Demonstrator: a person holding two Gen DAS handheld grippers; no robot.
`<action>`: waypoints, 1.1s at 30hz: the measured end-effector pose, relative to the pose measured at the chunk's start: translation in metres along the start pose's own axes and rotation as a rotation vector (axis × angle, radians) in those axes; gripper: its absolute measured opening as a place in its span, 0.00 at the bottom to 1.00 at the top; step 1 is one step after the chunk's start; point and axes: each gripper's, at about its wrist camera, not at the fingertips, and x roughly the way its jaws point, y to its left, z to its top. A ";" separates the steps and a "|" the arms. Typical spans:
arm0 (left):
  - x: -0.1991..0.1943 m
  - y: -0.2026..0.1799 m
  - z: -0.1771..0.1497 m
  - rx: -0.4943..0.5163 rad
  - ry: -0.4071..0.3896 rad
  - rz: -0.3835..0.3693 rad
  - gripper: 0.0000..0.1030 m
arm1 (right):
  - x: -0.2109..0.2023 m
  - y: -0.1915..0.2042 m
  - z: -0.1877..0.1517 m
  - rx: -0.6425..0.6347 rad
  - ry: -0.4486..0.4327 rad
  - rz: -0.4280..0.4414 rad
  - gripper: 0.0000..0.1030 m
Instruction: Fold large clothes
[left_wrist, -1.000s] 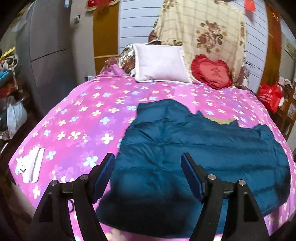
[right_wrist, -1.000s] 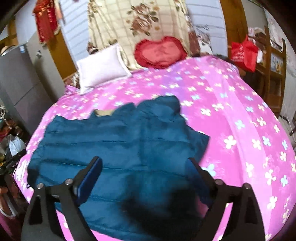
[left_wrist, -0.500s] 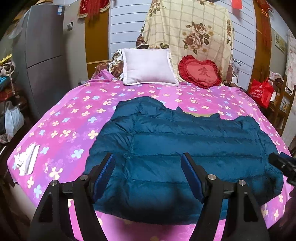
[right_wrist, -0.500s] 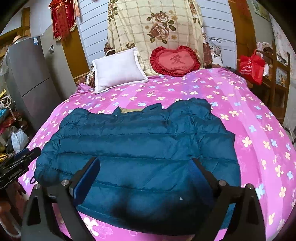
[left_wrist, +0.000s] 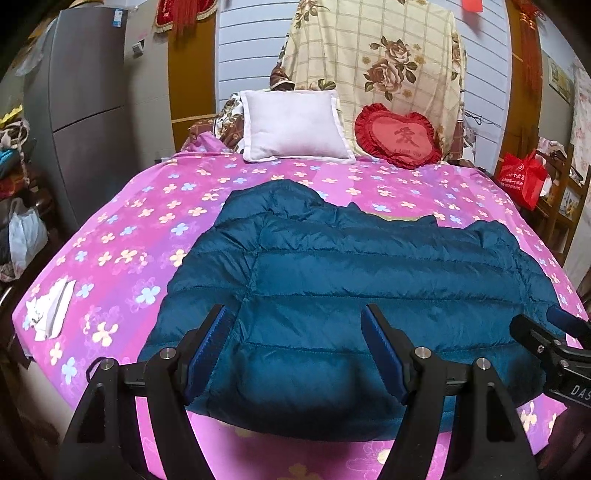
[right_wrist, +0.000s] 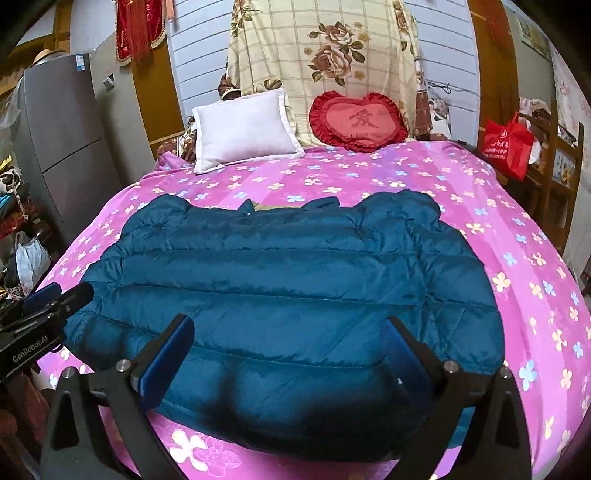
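Left gripper (left_wrist: 295, 343): jaws wide apart, nothing between the pads, poised above the near hem of the teal down jacket (left_wrist: 354, 288). The jacket lies spread flat, back uppermost, across the near half of the bed (left_wrist: 122, 236), collar toward the pillows, with both sleeves bunched at its upper corners. Right gripper (right_wrist: 288, 350): jaws have just been opening and now stand at full spread, nothing between them, over the hem on the jacket's right portion.

Risk, as a judgement: the quilted shell looks slick and puffy, so a shallow pinch at the hem could slip out, or catch only the top layer and leave the lower one behind. Uneven lifts by the two grippers would skew the fold. The hem lies close to the bed's near edge; a pull toward the person could drag the jacket off.

Surface and room, left to right: grey refrigerator (left_wrist: 88, 122); white paper item (left_wrist: 51, 310) near the bed's left corner; pink flowered bedsheet; white pillow (left_wrist: 295, 125); red heart cushion (left_wrist: 399, 136) against a floral blanket (left_wrist: 373, 59); red bag (left_wrist: 522, 177) by wooden furniture.
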 end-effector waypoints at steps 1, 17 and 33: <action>0.001 0.000 0.000 -0.002 0.001 0.002 0.53 | 0.001 0.001 0.000 0.002 0.006 -0.001 0.99; 0.008 -0.006 -0.008 0.008 0.013 0.017 0.53 | 0.011 0.008 -0.003 -0.004 0.027 -0.022 1.00; 0.013 -0.007 -0.011 0.012 0.023 0.020 0.52 | 0.015 0.007 -0.005 -0.003 0.026 -0.027 1.00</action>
